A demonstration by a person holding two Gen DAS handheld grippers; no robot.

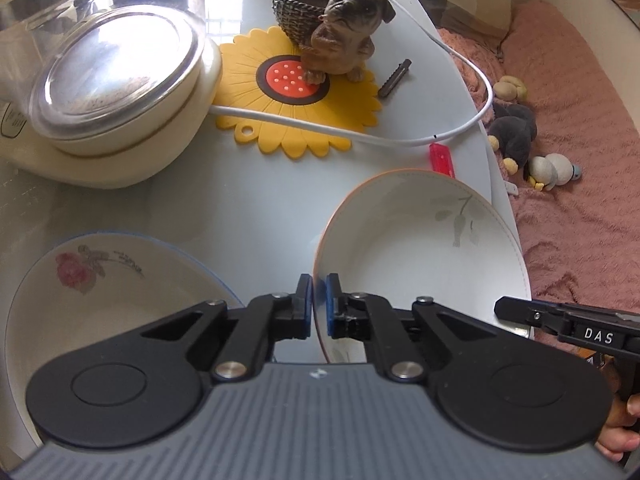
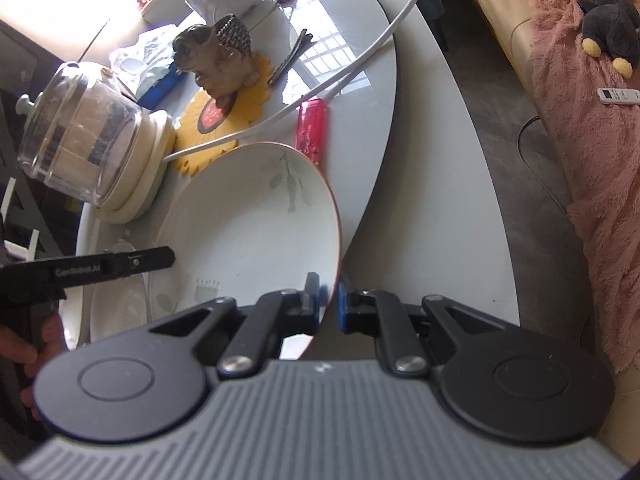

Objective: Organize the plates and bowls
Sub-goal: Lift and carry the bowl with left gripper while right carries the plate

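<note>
The leaf-patterned plate [image 1: 416, 248] is clamped at opposite rims by the left gripper [image 1: 319, 306] and right gripper [image 2: 329, 300], evidently steadied above the table [image 1: 248, 200] for stacking onto the rose plate [image 1: 108, 288] beside it.

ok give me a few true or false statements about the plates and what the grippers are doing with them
1. Both hand-held grippers grip the same plate. True: the left hand-held gripper and right hand-held gripper each pinch the rim of the orange-rimmed plate.
2. The orange-rimmed plate is stacked on the rose plate. False: the rose plate lies beside it, with bare table between their rims.
3. The dog figurine stands on the sunflower mat. True: the dog figurine has its paws on the sunflower mat.
4. The white cable runs under the mat. False: the white cable lies across the top of it.
5. The left hand-held gripper is wide open. False: it is shut on the rim.
</note>
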